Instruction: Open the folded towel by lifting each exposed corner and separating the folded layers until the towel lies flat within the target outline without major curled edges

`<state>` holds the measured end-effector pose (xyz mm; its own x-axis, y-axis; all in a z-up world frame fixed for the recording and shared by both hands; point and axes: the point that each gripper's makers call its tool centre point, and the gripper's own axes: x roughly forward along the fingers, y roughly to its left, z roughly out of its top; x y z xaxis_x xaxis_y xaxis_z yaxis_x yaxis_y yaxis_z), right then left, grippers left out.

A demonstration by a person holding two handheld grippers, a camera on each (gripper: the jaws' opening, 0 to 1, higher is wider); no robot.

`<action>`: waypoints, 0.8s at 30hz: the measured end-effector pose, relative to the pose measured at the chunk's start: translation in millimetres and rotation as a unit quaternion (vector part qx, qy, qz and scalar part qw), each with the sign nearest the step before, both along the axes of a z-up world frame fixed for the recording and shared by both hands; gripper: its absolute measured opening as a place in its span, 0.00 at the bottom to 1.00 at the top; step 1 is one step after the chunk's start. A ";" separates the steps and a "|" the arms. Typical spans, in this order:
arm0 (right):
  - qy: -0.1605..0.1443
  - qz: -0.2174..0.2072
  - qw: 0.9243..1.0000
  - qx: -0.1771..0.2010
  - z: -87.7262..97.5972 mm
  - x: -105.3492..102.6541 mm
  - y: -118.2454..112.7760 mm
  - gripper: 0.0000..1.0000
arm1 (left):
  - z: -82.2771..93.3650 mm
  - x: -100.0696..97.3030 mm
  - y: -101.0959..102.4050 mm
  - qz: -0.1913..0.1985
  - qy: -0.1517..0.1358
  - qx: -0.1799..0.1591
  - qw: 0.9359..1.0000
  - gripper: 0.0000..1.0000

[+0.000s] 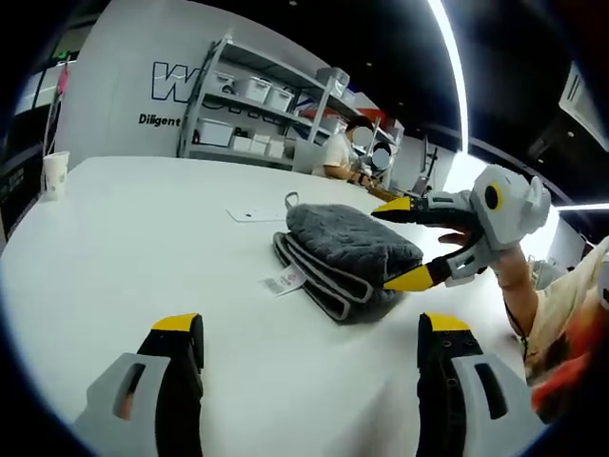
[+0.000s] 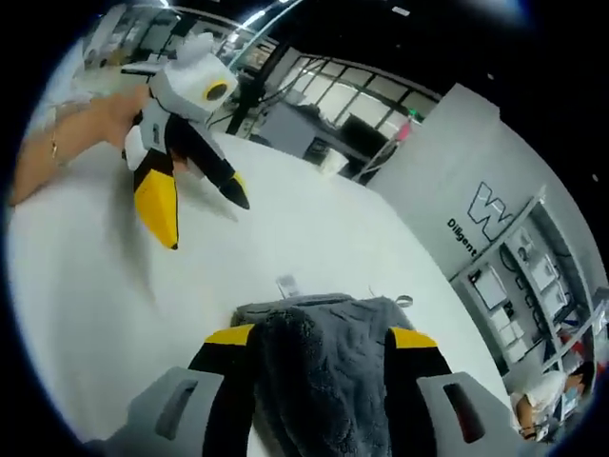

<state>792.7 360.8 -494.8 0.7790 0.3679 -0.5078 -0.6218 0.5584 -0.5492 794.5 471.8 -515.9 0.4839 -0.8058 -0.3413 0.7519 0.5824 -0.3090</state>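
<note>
Two grippers are in use over a white table [image 1: 143, 248]. A folded grey towel [image 1: 347, 259] lies on the table top, with its stacked layers visible along the near edge and a small white label [image 1: 284, 281] protruding at the lower left of the fold. A thin hanging loop [image 1: 290, 200] sticks up at the far corner of the towel.

In the left gripper view, the left gripper [image 1: 309, 345] hangs above bare table short of the towel, jaws spread wide and holding nothing. The right gripper [image 1: 407, 243] enters from the right, held by a hand [image 1: 509, 267]. Its yellow-tipped jaws are wide apart and straddle the right end of the towel, one above the top layer and one at the lower edge.

In the right gripper view, the right gripper [image 2: 322, 335] has the towel [image 2: 319, 381] bulging up between its parted jaws; whether the jaws press the cloth cannot be told. The left gripper [image 2: 204, 215] appears at upper left, well apart from the towel, jaws open.

A paper cup [image 1: 55, 174] stands at the far left table edge. Storage shelves [image 1: 257, 109] stand behind.
</note>
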 end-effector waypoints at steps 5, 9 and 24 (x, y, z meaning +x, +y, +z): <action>0.004 0.006 1.000 0.003 -5.5 0.2 4.6 0.39 | -1.2 -0.2 0.5 0.002 0.002 0.002 1.000 0.92; 0.003 0.001 1.000 0.008 -5.3 4.2 2.7 0.26 | -0.9 -0.7 0.7 0.001 0.002 0.002 1.000 0.91; -0.004 -0.007 0.997 0.075 16.4 6.1 -5.1 0.05 | 0.7 -0.8 3.9 0.002 0.001 0.007 1.000 0.91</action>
<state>798.9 355.7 -478.4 0.7880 0.4285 -0.4420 -0.6096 0.6435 -0.4630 793.6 475.8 -515.1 0.4873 -0.7987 -0.3528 0.7484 0.5902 -0.3024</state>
